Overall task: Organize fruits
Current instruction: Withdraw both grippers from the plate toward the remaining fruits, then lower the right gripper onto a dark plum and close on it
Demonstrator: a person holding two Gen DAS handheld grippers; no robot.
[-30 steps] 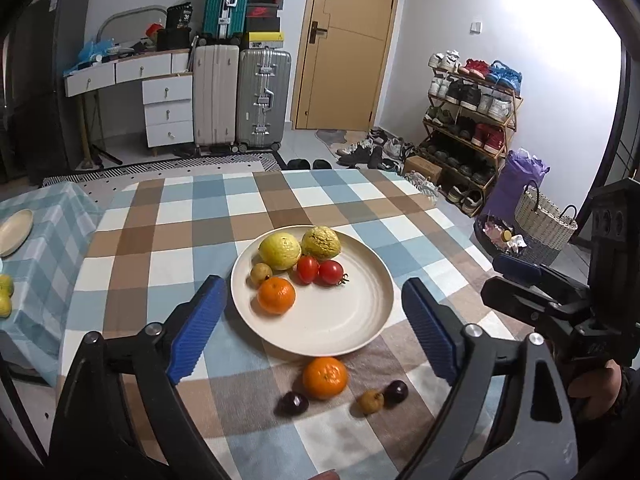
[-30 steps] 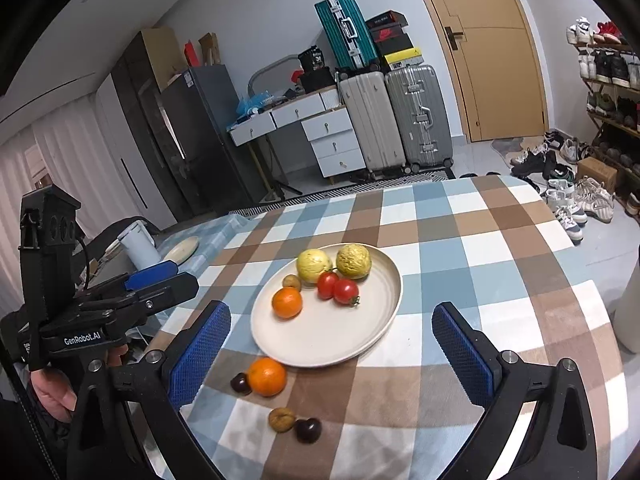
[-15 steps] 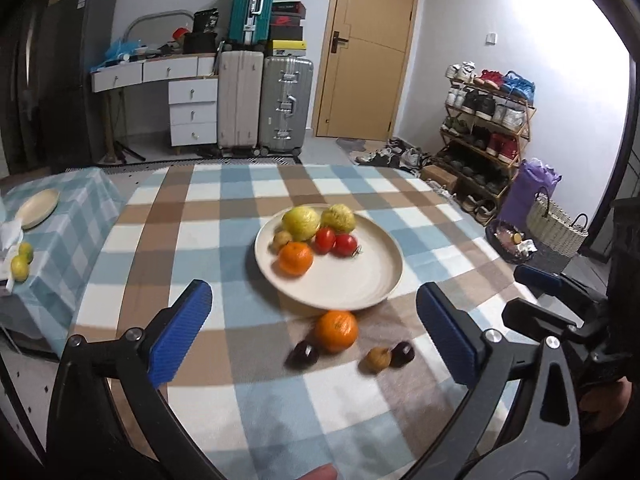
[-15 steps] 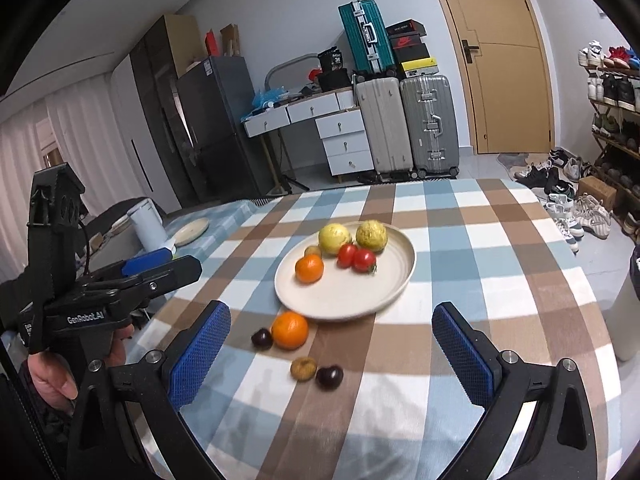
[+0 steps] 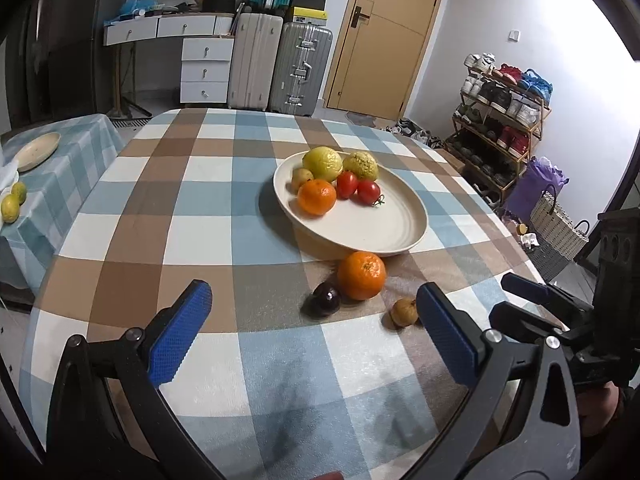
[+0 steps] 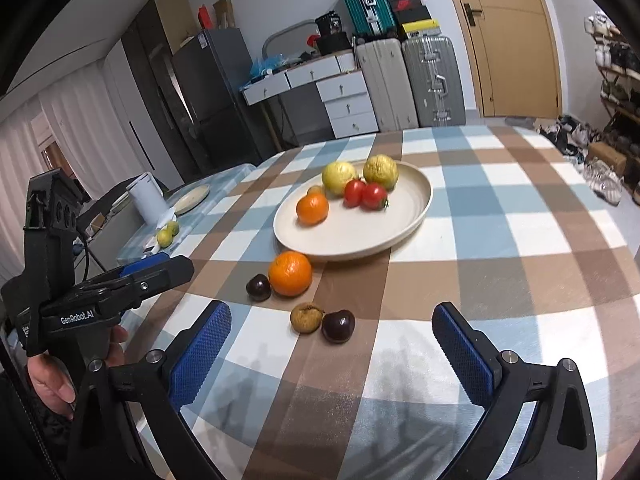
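Observation:
A cream plate [image 5: 384, 232] [image 6: 404, 216] on the checked tablecloth holds two yellow-green fruits, two red tomatoes, an orange and a small brown fruit. In front of it on the cloth lie an orange [image 5: 361, 275] [image 6: 290, 273], a dark plum [image 5: 327, 299] [image 6: 258, 287], a brown wrinkled fruit [image 5: 404, 311] [image 6: 306, 317] and a second dark plum [image 6: 338, 325]. My left gripper [image 5: 316, 332] is open and empty, low over the cloth just short of these fruits. My right gripper [image 6: 332, 352] is open and empty, just short of the brown fruit and second plum.
A side table [image 5: 68, 148] at the left carries a small plate [image 5: 38, 151] and green fruits [image 5: 12, 202]. A white cup [image 6: 146, 198] stands there too. Suitcases, a desk with drawers and a door stand behind; a shoe rack [image 5: 500, 120] and basket [image 5: 558, 228] are on the right.
Both grippers have dropped lower and moved closer to the loose fruits on the cloth. Both stay open. The fruits have not moved.

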